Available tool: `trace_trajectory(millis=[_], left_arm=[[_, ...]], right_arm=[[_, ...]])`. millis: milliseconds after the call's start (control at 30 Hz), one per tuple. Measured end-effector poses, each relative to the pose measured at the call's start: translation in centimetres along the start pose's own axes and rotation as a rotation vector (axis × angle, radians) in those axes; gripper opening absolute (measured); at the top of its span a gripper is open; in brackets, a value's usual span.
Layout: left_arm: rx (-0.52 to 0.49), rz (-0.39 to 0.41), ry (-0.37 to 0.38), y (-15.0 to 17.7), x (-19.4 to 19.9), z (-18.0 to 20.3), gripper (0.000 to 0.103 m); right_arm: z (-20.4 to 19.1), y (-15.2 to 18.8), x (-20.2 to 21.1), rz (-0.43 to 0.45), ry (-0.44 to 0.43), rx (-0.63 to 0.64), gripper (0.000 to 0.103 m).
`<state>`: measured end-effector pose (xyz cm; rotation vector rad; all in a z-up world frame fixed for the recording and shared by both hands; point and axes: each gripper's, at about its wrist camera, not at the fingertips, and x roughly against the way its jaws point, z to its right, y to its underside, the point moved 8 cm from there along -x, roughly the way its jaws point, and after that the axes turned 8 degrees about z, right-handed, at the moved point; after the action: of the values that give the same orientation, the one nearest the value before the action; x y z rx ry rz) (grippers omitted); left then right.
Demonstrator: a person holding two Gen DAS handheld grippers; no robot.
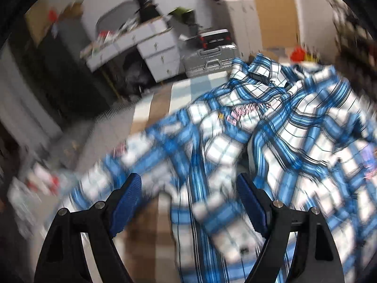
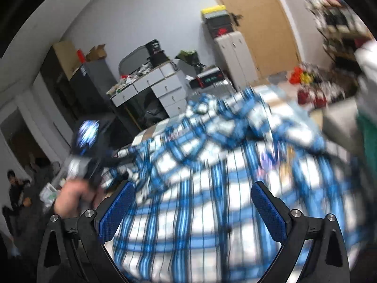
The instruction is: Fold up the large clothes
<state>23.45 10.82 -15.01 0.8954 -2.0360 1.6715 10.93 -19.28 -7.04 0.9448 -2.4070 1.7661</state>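
The blue-and-white plaid shirt [image 1: 271,127] lies spread and rumpled on the worktop [image 1: 155,108], collar toward 1 o'clock in the left wrist view. The left tool [image 1: 188,188] hangs over its near edge, blue pads wide apart, gripping nothing. The right tool [image 2: 192,194] stands wide over the shirt, also empty

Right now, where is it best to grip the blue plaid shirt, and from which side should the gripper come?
Probably the plaid shirt at its loose lower edge nearest the open left gripper, coming from above, pinching down. There the cloth lies spread flat; the collar end is bunched and farther away.
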Motion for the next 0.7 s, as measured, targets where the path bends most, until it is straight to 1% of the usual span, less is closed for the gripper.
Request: trace_trajectory(millis=[33,100,133,167,200,233,267,300,367,467,500,567,600,667,700], left_arm=[[0.049,-0.009,0.036,0.6,0.3,-0.6,0.080],[0.085,-0.044,0.094,2.2,1.5,-0.1,0.080],[0.099,-0.033,0.116,2.9,2.6,0.1,0.080],[0.108,-0.014,0.114,3.5,3.8,0.3,0.080],[0.116,0.007,0.095,4.0,4.3,0.0,0.080],[0.113,0.006,0.078,4.2,4.1,-0.1,0.080],[0.101,-0.008,0.092,4.3,3.5,0.1,0.080],[0.095,-0.020,0.103,4.4,3.4,0.2,0.080],[0.113,-0.024,0.115,4.7,3.1,-0.2,0.080],[0.108,-0.021,0.137,4.8,3.2,-0.5,0.080],[0.102,-0.013,0.129,4.6,3.2,-0.6,0.080],[0.094,0.000,0.130,4.6,3.5,-0.8,0.080],[0.086,0.001,0.142,4.5,3.5,-0.6,0.080],[0.083,-0.004,0.160,4.4,3.6,-0.3,0.080],[0.081,-0.006,0.172,4.5,3.6,-0.1,0.080]], right_arm=[[-0.6,-2.1,-1.6,0.006,0.001,0.066,0.103],[-1.7,-5.7,-5.8,-0.001,0.005,0.164,0.103],[-2.0,-7.4,-8.6,-0.019,0.015,0.207,0.103],[-2.1,-8.8,-12.1,-0.051,0.035,0.255,0.103],[-2.2,-9.5,-14.7,-0.079,0.054,0.291,0.103],[-2.0,-10.4,-18.5,-0.120,0.091,0.340,0.103],[-1.6,-10.7,-22.5,-0.177,0.123,0.397,0.103],[-1.2,-10.8,-25.1,-0.218,0.145,0.437,0.103],[0.1,-10.5,-31.7,-0.309,0.221,0.522,0.103],[1.5,-8.4,-38.4,-0.439,0.245,0.587,0.100],[1.6,-7.9,-39.6,-0.453,0.238,0.596,0.097],[2.2,-7.0,-42.1,-0.469,0.212,0.610,0.095],[2.9,-6.5,-43.5,-0.489,0.229,0.611,0.095],[3.7,-5.8,-45.1,-0.526,0.227,0.578,0.079],[4.1,-5.4,-45.9,-0.549,0.224,0.563,0.055]])
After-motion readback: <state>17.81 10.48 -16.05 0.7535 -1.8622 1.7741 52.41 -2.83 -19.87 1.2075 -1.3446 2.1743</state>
